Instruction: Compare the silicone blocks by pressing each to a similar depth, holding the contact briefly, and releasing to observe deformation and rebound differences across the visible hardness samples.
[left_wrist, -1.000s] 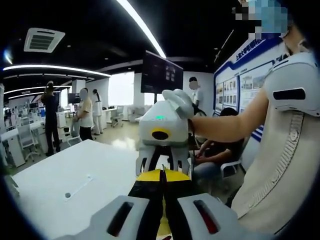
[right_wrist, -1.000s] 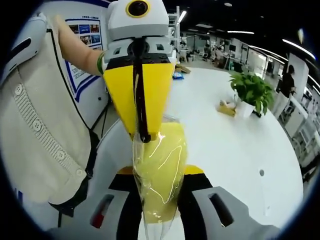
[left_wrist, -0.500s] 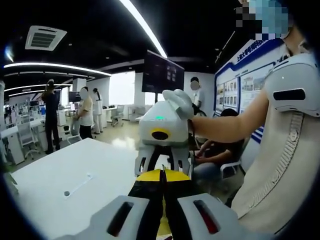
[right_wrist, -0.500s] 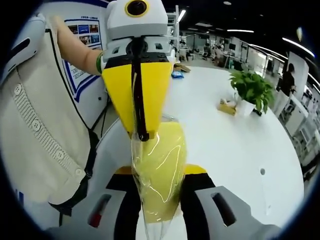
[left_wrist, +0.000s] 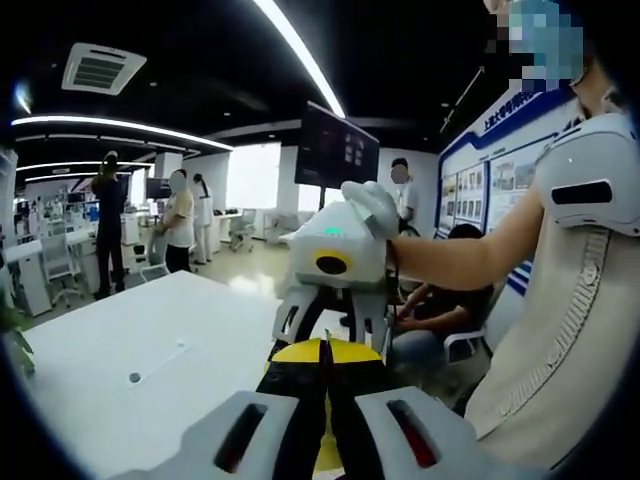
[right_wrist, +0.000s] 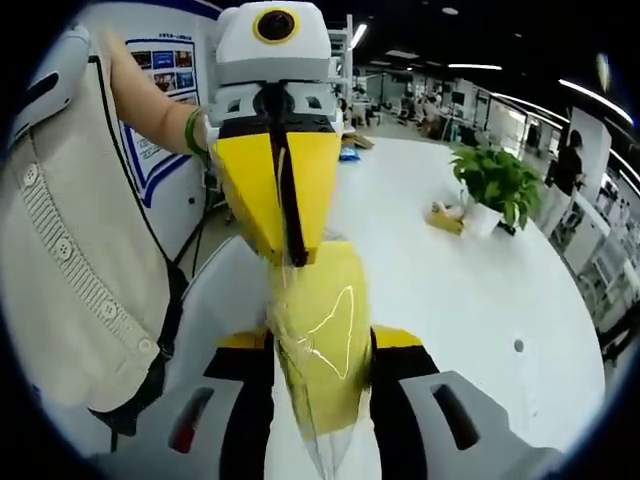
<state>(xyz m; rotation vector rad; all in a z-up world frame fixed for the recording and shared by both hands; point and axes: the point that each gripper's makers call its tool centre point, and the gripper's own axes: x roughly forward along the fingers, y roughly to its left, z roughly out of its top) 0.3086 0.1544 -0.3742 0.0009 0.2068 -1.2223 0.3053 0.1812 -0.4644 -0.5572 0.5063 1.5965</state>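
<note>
Left hand-held gripper (right_wrist: 290, 255), yellow-tipped, closed on the upper edge of the yellow silicone block (right_wrist: 322, 330) in its clear wrap. Block suspended in the air between the two tools, above the near edge of the white counter (right_wrist: 480, 290), presumably so both can squeeze it unsupported. Right hand-held gripper (right_wrist: 322, 400) clamped across the lower part of the same block, jaws narrowed against its sides: apparently the press-and-hold phase. Potted plant (right_wrist: 495, 180) toward the far right edge, well apart.

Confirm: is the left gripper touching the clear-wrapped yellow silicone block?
Touching. In the right gripper view, the left gripper pinches the wrapper's top edge of the clear-wrapped yellow silicone block.
</note>
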